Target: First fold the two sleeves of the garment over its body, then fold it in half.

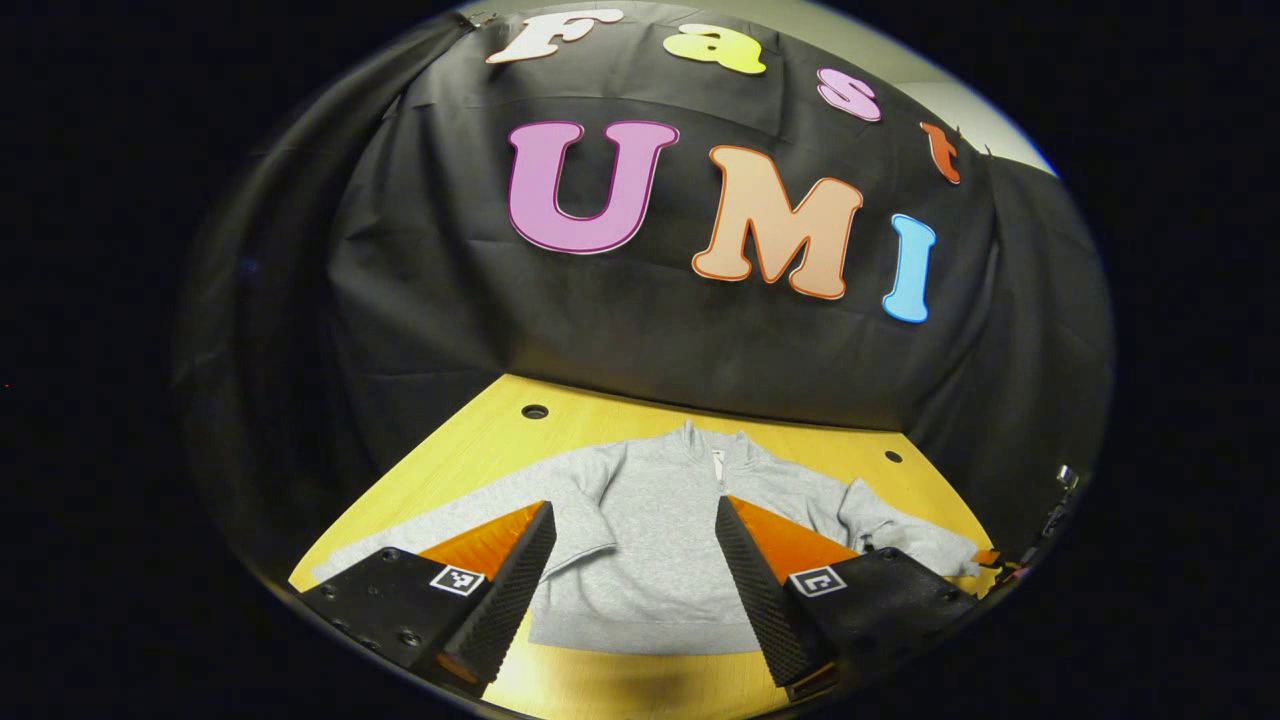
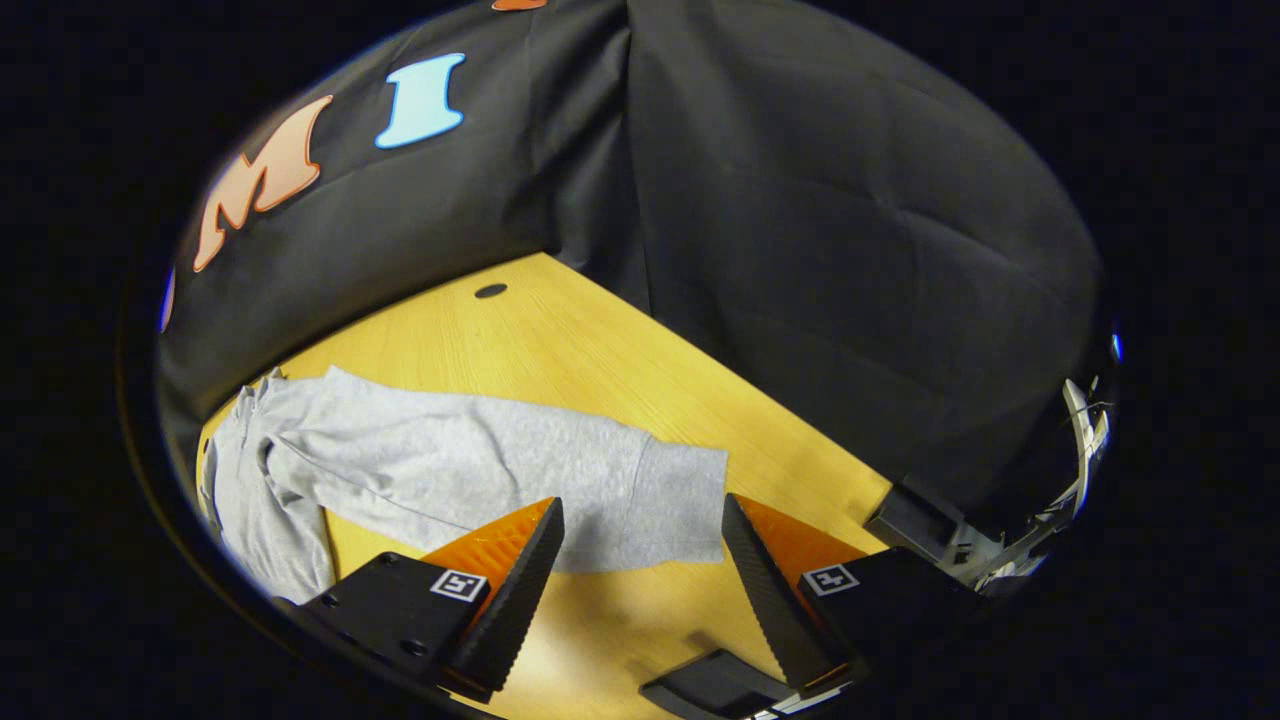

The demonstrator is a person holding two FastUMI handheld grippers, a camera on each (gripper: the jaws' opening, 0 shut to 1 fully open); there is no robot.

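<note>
A grey sweatshirt (image 1: pixel 650 540) lies flat on the wooden table (image 1: pixel 480 440), collar toward the black wall, both sleeves spread out to the sides. My left gripper (image 1: pixel 635 590) hovers open above its lower body, nothing between the fingers. In the right gripper view one long grey sleeve (image 2: pixel 480 465) stretches across the table, its cuff (image 2: pixel 685 505) nearest me. My right gripper (image 2: pixel 640 600) stands open just short of that cuff, fingers to either side, not touching it.
The black cloth wall closes the table's far and right sides. Small round holes (image 1: pixel 535 411) (image 2: pixel 490 291) sit in the tabletop near the back. Dark hardware (image 2: pixel 925 525) stands at the table's right edge. Bare wood (image 2: pixel 600 350) lies beyond the sleeve.
</note>
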